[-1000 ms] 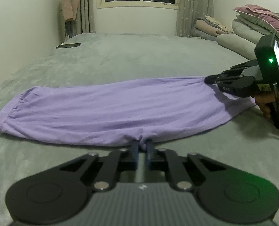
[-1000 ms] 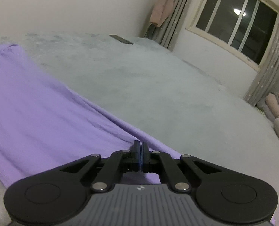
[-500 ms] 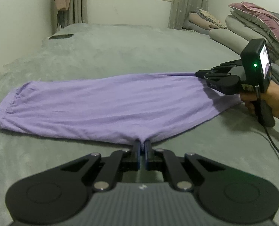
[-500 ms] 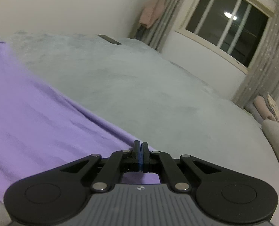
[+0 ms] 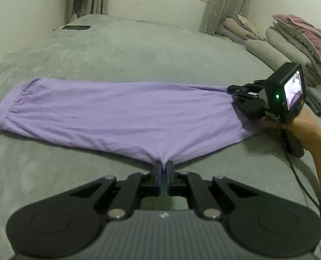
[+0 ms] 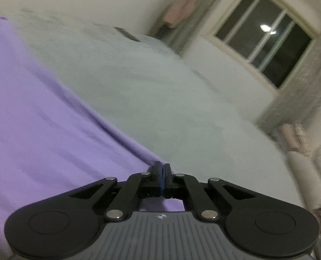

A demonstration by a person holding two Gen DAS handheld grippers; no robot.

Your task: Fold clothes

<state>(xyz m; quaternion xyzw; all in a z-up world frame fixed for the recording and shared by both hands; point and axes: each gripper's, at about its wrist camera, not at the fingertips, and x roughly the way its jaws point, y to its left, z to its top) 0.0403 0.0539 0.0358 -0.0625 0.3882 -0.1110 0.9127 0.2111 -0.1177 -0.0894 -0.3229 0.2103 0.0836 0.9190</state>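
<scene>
Lying flat across the grey bed [image 5: 121, 49], the purple garment [image 5: 117, 112] is clamped at its near hem by the left tool [image 5: 164, 169] and at its right end by the right tool [image 6: 161, 169].

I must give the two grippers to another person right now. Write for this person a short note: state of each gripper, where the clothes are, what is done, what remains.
Left gripper: shut on the near edge of the purple garment.
Right gripper: shut on the garment's right end; also seen in the left wrist view.
The garment lies stretched flat across the grey bed, its gathered end at the left.
Done: laid out and gripped at two points.
Left: no fold is made yet; judging by the grips, probably carry the held end over toward the gathered end.
</scene>
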